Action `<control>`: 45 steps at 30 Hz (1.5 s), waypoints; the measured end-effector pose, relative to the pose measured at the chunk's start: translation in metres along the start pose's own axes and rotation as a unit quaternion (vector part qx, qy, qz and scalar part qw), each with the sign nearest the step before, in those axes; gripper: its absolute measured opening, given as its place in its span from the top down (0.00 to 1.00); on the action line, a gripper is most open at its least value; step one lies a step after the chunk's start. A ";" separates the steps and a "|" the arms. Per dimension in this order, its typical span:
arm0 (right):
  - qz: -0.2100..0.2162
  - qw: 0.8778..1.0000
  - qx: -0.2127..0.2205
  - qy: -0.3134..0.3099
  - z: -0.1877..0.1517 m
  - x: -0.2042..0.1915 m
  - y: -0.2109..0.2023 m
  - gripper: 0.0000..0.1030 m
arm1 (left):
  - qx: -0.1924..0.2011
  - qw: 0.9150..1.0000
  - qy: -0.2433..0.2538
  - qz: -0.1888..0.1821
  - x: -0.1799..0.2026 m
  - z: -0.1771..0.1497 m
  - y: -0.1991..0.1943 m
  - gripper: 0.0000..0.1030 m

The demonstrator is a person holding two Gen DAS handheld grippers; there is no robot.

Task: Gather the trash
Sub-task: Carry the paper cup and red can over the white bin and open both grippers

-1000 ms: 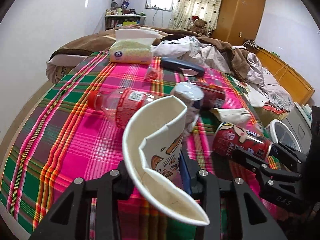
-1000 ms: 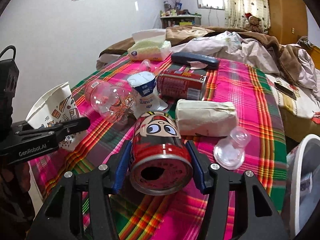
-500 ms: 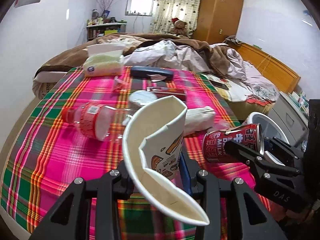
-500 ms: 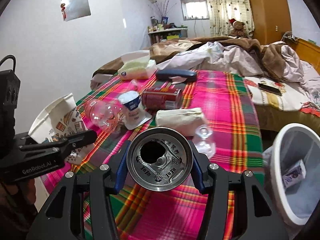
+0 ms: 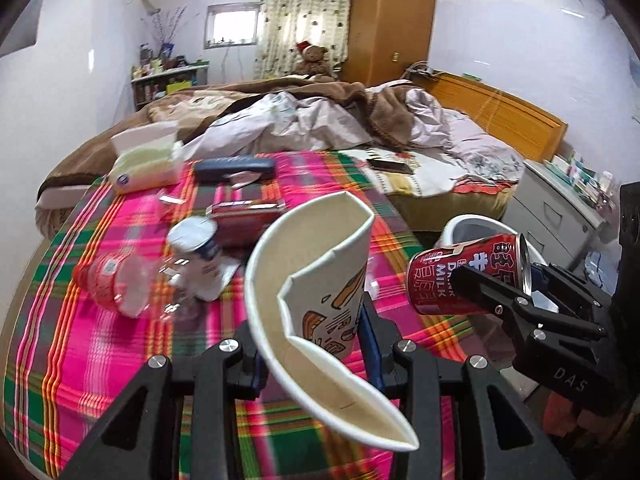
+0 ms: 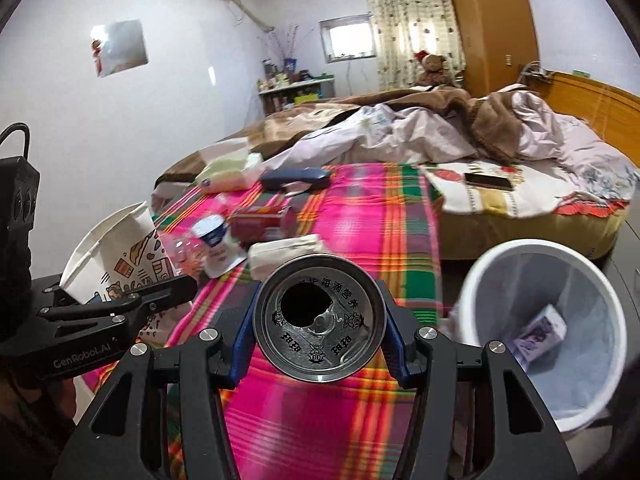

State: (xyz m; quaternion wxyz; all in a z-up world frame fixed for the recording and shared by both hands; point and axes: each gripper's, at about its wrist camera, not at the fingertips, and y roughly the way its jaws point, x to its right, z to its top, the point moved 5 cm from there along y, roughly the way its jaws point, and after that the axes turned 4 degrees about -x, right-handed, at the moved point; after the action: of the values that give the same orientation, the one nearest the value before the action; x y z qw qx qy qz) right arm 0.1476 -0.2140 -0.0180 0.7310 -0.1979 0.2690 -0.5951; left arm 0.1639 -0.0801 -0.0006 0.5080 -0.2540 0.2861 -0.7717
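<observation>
My left gripper (image 5: 312, 344) is shut on a crushed white paper cup (image 5: 320, 280) with orange drawings, held above the plaid cloth (image 5: 100, 340). The same cup (image 6: 116, 256) shows at the left of the right wrist view. My right gripper (image 6: 320, 328) is shut on a red milk can (image 6: 320, 324), its opened silver top facing the camera. That can (image 5: 460, 276) appears at the right of the left wrist view, in front of the white bin (image 5: 472, 228). The bin (image 6: 496, 256) stands beside the table at the right, with a small carton (image 6: 540, 332) inside.
On the cloth lie a clear plastic bottle (image 5: 116, 280), a yoghurt cup (image 5: 196, 244), another red can (image 5: 248, 216), a white packet (image 6: 284, 252), a dark case (image 5: 236, 168) and a tissue pack (image 5: 144, 168). An unmade bed (image 6: 440, 132) with a phone (image 6: 488, 180) lies behind.
Both grippers have risen and swung right with their loads. The can has turned its top toward the right camera, and the white bin has come much further into view.
</observation>
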 end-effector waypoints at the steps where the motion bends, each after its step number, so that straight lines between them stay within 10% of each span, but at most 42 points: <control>1: -0.006 1.000 0.004 0.005 0.001 0.007 -0.003 0.47 | 0.002 1.000 0.006 -0.003 0.006 0.003 0.001 0.62; 23: -0.137 0.986 0.016 0.097 -0.008 0.132 -0.040 0.47 | -0.001 0.989 0.112 -0.099 0.155 0.042 0.044 0.62; 39: -0.165 0.975 -0.056 0.140 -0.035 0.191 -0.018 0.47 | -0.048 0.982 0.131 -0.130 0.207 0.036 0.090 0.61; 45: -0.178 0.972 -0.052 0.141 -0.034 0.194 -0.022 0.44 | -0.053 0.983 0.118 -0.132 0.202 0.036 0.095 0.41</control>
State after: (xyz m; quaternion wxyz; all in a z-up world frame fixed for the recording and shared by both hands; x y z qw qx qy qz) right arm 0.1377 -0.4075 -0.0617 0.5567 -0.1948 0.3600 -0.7229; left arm 0.1778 -0.3047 -0.0214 0.3503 -0.2230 0.3485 -0.8403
